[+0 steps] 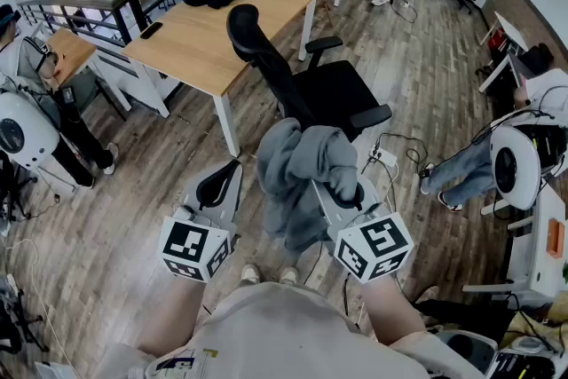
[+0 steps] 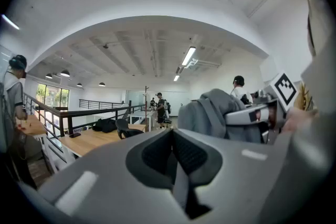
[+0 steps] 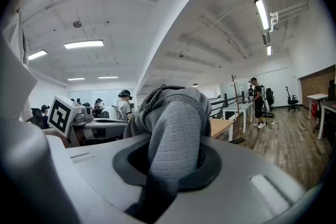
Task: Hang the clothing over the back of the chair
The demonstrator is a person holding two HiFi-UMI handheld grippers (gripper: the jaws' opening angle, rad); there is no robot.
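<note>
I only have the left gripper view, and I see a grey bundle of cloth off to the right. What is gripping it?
Observer: The right gripper. Its own view shows the jaws clamped on the grey garment.
Operator: Does the cloth hang loose anywhere?
Observer: Yes, the head view shows it drooping below that gripper.
Operator: And where is the chair?
Observer: The black chair stands just beyond the garment, and its backrest is bare.
</note>
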